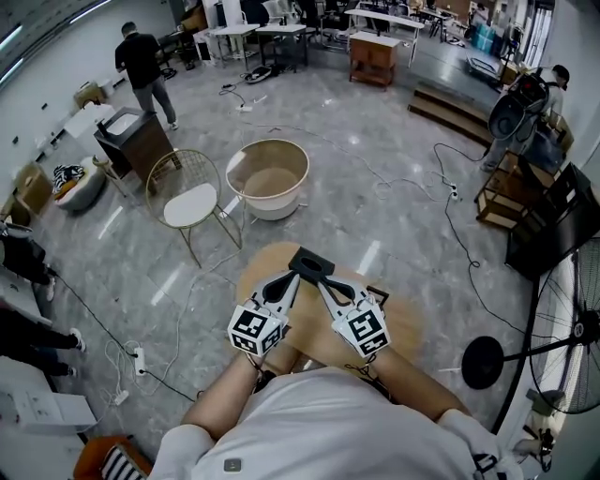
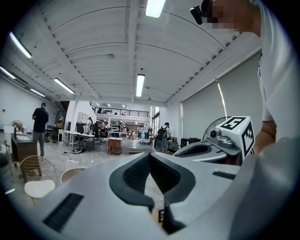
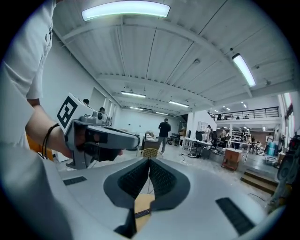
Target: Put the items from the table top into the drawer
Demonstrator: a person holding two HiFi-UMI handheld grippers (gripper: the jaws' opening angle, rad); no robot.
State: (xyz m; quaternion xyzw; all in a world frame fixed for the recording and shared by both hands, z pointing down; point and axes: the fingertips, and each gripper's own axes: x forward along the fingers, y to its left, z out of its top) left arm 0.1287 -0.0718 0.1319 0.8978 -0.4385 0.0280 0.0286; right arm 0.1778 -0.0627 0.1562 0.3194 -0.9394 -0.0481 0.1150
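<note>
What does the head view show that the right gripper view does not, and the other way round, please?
Only the head view: the beige tub on the floor and the black standing fan at the picture's right. Only the right gripper view: the ceiling lights and the mezzanine railing. Both: the left hand-held gripper, the wire chair and the person in black.

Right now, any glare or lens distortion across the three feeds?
Head view: lamp streaks glare off the polished floor, and the edges bow. Left gripper view: strip light blown out, dark corners. Right gripper view: ceiling lamp blown out, heavy barrel bend.
</note>
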